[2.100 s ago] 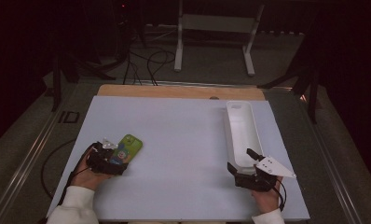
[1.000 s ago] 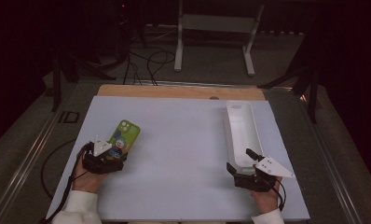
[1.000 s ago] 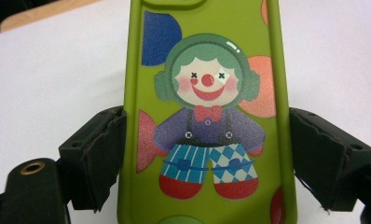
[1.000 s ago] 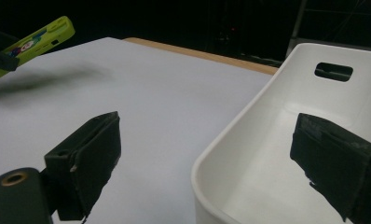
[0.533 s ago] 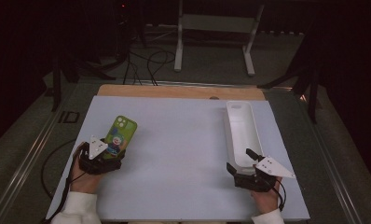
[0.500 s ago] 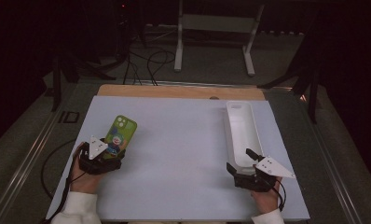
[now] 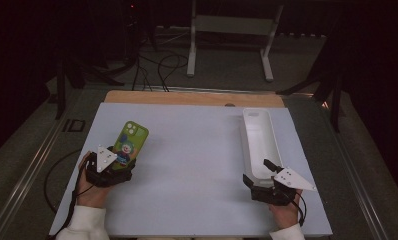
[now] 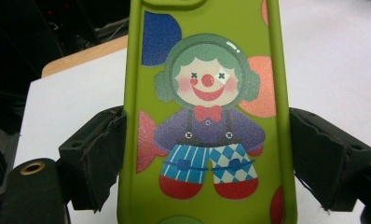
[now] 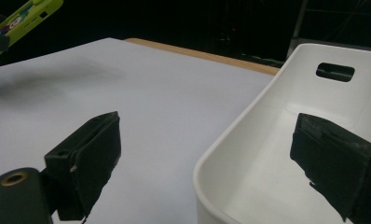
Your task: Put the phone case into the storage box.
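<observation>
At the left side of the table [image 7: 197, 150], the left gripper [image 7: 118, 161] is clamped on a green phone case [image 7: 128, 145]. In the left gripper view, one black jaw presses on each long edge of the case [image 8: 207, 116], low down near its bottom end. A clown is drawn on the back. In the high view the case seems to tip up off the white sheet, with its top end pointing away from the person. The hand [image 7: 89, 187] behind the gripper rests low near the table's front edge.

The middle of the table is bare.

At the right lies a long white tray [image 7: 259, 142]. The right gripper [image 7: 261, 175] sits at the near end of it. Its jaws are apart with nothing between them. In the right gripper view one jaw is over the sheet and the other is over the inside of the tray [image 9: 286, 154], so they stand on both sides of the tray's wall without squeezing it.

I think the step in hand is carrying the case. The next move is likely to bring it across the table to the tray and lay it inside. The right gripper may need to close on the tray wall to keep it from sliding.
</observation>
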Available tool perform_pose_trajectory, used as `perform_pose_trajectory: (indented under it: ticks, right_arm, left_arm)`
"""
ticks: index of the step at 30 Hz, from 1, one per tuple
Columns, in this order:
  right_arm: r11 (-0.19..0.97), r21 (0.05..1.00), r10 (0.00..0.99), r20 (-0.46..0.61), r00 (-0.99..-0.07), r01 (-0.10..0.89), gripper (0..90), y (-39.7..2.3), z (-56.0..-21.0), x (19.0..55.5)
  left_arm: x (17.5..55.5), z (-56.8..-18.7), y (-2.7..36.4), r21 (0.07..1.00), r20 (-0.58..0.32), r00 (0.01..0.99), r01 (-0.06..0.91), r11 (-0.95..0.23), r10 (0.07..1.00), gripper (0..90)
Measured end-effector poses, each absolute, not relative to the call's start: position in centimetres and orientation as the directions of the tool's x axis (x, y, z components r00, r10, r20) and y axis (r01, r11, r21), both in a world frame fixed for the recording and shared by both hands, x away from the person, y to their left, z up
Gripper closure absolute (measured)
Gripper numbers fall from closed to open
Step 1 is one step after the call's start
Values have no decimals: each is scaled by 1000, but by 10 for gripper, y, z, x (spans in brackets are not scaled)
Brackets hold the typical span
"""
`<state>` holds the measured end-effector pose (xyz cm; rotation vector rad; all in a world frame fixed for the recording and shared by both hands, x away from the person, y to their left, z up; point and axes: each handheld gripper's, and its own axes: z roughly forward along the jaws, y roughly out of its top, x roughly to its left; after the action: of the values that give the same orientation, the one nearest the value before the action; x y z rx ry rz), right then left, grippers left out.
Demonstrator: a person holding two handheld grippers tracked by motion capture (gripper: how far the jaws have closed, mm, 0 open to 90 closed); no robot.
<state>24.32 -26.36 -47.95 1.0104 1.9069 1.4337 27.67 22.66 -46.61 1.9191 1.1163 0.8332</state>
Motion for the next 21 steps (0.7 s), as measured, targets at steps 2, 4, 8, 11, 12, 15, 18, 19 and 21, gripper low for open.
perform_pose_trajectory:
  ticks: [2,4,8,11,12,15,18,19,21]
  right_arm:
    - [151,958,821,15,-570,242,86,-264,-479,243]
    - [149,958,822,17,-569,243,85,-263,-479,243]
    - [148,959,820,19,-573,243,85,-264,-479,243]
    - [147,958,820,21,-572,247,85,-264,-479,243]
    - [145,958,820,24,-571,247,85,-264,-479,244]
    - [143,958,820,26,-572,248,85,-264,-478,244]
    - [141,958,820,29,-572,250,85,-264,-478,244]
    - [140,958,820,29,-571,251,85,-264,-478,244]
    - [139,958,821,31,-571,252,85,-264,-477,245]
  left_arm:
    - [276,-465,226,850,160,407,407,-335,899,161]
    - [276,-464,226,852,158,409,404,-334,899,161]
    - [275,-463,224,857,157,412,395,-331,897,161]
    - [275,-462,223,861,155,415,389,-329,896,161]
    - [275,-461,222,862,156,416,386,-329,896,161]
    - [275,-460,221,864,158,419,380,-331,894,161]
    - [274,-458,220,868,160,417,373,-329,895,161]
    - [274,-457,220,869,160,417,370,-328,895,161]
    - [273,-455,219,872,160,419,365,-326,894,161]
